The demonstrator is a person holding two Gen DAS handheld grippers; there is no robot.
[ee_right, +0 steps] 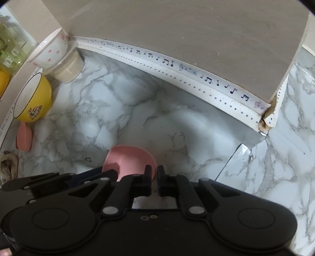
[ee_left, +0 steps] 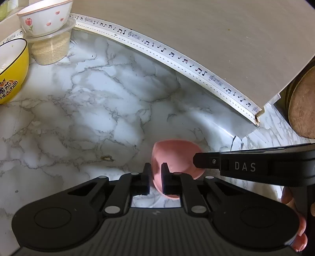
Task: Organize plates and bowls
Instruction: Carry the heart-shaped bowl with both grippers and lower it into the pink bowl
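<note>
- Pink bowl [ee_left: 175, 153]: matte, plain, tipped on edge low on the marble table [ee_left: 82, 110].
- Count: one yellow bowl [ee_right: 33, 98]; one white bowl [ee_left: 46, 16] with pink hearts, stacked on a clear tub [ee_left: 51, 47]; one flat pink piece [ee_right: 24, 136] lying near the yellow bowl.
- Left tongs [ee_left: 156, 171]: angled down, clamped on the pink bowl's rim.
- Right tongs [ee_right: 157, 174]: angled down, clamped on its opposite rim.
</note>
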